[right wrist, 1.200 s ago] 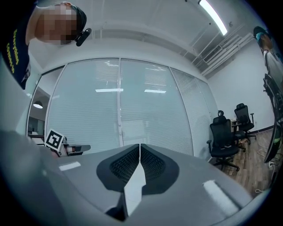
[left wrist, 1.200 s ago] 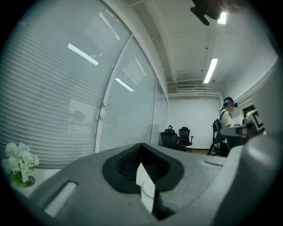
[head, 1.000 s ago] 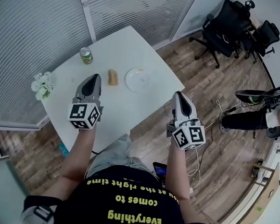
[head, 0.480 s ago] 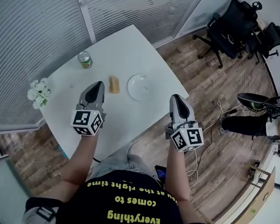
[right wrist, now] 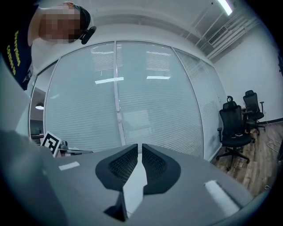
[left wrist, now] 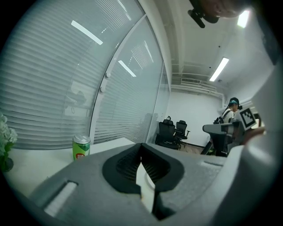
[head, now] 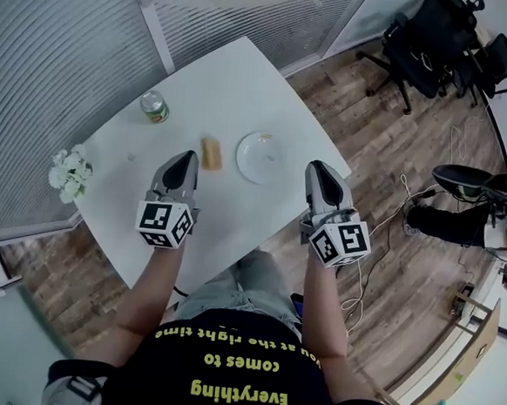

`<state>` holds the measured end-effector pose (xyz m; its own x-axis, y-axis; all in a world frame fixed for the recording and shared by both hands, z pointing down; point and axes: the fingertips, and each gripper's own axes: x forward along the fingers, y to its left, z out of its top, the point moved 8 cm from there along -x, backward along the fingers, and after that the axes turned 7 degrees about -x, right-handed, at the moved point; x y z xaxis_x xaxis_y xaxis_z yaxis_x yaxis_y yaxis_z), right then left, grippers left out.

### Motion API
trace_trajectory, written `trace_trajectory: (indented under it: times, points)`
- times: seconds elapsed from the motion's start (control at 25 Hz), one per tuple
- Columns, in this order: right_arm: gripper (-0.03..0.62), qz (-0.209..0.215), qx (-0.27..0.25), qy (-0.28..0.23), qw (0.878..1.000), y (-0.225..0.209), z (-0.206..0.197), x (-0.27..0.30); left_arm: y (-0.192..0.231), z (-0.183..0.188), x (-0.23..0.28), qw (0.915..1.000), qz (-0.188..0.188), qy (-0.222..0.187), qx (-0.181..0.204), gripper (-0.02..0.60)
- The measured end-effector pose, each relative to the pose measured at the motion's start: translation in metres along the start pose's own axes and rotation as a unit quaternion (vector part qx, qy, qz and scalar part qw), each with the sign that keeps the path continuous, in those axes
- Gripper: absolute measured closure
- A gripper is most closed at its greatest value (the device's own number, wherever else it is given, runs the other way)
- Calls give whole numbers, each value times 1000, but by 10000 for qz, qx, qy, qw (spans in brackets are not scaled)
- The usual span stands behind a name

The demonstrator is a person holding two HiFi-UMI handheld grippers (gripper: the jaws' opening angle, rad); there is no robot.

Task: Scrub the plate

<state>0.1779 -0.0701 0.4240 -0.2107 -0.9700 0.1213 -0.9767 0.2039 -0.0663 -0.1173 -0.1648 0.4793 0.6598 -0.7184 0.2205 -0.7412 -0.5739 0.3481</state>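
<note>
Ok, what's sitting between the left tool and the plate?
A tan sponge lies between the left tool and the plate; the head view shows it.

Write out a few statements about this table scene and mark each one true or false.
The plate lies on the table. True.
The sponge lies on the plate. False: it lies on the table beside the plate, apart from it.
The left hand-held gripper holds the sponge. False: it is shut and empty, above the table.
The can stands upright. True.
</note>
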Motion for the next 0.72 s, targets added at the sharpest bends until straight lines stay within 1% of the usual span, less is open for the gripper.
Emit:
trace_trajectory:
  times: [0.24, 0.48, 0.72]
  points:
    - [544, 235, 20, 40, 9997, -10, -4, 11, -2, -1, 4, 9998, 199, -64, -18, 580]
    - [545, 616, 13, 88, 9981, -18, -3, 23, -2, 9, 5, 9986, 461, -180, 165, 580]
    - [545, 828, 34, 151, 9964, -26, -8, 28, 0, 8, 7, 9974, 678, -98, 222, 580]
